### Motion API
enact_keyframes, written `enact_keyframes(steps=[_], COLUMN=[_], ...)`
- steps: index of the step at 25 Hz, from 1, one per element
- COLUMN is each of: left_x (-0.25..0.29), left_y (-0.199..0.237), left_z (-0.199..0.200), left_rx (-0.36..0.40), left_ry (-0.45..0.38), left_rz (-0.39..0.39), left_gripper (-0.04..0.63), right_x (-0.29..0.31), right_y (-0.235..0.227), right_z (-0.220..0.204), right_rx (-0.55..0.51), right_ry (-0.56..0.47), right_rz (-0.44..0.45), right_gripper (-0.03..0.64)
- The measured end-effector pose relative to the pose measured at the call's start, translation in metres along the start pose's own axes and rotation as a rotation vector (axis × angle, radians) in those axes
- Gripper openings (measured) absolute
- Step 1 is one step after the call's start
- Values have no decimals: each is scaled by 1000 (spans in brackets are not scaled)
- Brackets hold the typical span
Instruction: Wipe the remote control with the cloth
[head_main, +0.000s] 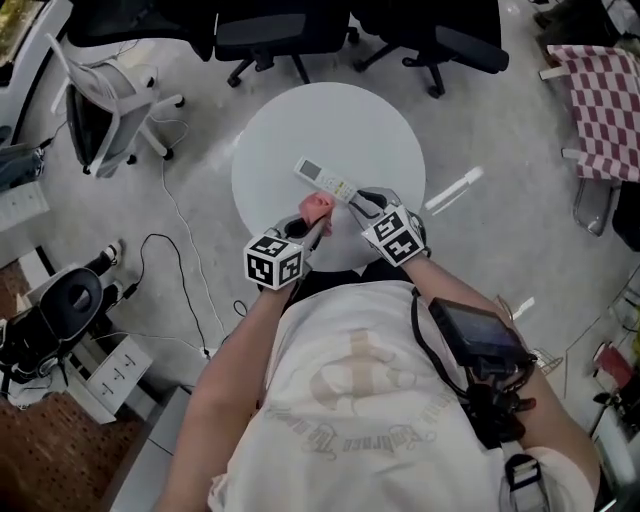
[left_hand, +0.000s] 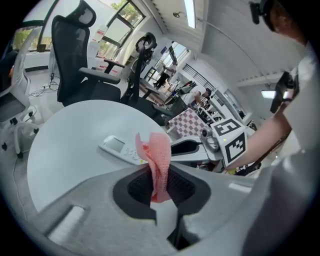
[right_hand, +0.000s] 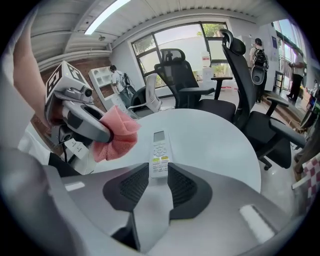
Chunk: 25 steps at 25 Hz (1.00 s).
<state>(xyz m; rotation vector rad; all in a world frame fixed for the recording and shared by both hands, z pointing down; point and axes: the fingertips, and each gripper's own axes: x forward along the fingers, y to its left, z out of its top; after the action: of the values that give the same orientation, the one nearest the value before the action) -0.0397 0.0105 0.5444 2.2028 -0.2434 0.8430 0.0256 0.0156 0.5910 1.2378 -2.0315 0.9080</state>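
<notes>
Pink cloth: coarse weave. White remote control: smooth plastic. White worktop: matt. My left claw, black pads: ribbed.

An office: black swivel chairs stand on the far side of a round white table, and a white chair stands at the left. A cable and power strip lie on the concrete floor, with big windows beyond.

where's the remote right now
In the head view the remote lies on the round white table, just beyond the pink cloth, its near end by the right hand-held gripper.
</notes>
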Motion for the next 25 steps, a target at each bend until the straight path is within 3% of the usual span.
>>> enact_keyframes(steps=[5, 8, 13, 18, 25], left_x=[12, 20, 35, 58, 74], left_y=[1, 6, 18, 6, 5], left_z=[-3, 0, 1, -3, 4], left_rx=[-11, -16, -9, 47, 83], left_ry=[53, 74, 157, 307, 402], left_rz=[-37, -48, -13, -53, -56], left_gripper=[41, 41, 41, 41, 41], right_x=[12, 27, 44, 51, 53], right_y=[-1, 0, -3, 0, 9], right_z=[-11, -18, -24, -29, -19], right_rx=[-38, -94, -171, -255, -353], right_ry=[39, 64, 88, 104, 92], right_rz=[-32, -16, -22, -1, -5], right_gripper=[219, 239, 253, 255, 235])
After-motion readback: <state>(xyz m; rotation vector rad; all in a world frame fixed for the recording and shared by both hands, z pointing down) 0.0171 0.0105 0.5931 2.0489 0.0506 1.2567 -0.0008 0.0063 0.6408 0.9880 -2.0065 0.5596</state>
